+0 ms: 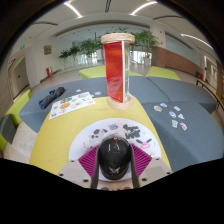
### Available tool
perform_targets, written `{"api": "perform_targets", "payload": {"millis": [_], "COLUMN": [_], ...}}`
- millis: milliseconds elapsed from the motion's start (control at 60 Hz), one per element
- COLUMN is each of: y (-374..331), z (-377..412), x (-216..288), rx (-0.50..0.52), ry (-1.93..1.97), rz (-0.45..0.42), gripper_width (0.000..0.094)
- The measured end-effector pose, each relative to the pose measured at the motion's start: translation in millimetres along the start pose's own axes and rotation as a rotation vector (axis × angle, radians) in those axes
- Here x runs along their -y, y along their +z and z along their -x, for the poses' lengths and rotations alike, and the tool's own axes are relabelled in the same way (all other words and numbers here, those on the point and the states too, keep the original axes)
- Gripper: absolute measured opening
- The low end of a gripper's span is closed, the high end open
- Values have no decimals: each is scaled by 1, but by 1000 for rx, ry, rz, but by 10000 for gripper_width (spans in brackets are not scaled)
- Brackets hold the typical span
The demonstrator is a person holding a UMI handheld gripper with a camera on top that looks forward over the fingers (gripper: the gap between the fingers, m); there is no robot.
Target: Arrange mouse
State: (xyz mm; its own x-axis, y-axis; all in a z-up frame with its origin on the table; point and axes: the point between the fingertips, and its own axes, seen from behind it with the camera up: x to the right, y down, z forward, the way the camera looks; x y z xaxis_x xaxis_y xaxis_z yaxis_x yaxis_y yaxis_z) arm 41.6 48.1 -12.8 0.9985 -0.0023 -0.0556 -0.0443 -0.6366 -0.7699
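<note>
Yellow and grey tabletop [60, 140] spread widest, with a tall red box [117, 68] standing at twelve o'clock from the gripper [114, 163] and a white mat [100, 138] just ahead of its fingers. Black and rounded, the mouse [114, 156] sat between the magenta pads [88, 160], which appeared pressed on its flanks. It looked light, stiff and slick-shelled, so the straight sides seemed the safest hold.
</note>
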Motion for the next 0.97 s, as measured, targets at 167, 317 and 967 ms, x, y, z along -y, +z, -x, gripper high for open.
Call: {"api": "perform_targets", "payload": {"millis": [167, 317, 967], "y": [-15, -81, -228], "z": [3, 7, 39], "x": [0, 13, -24], "rx": [10, -21, 55], "ry": [-69, -112, -56], "rz": [60, 5, -164], "gripper_width": [851, 825, 840]}}
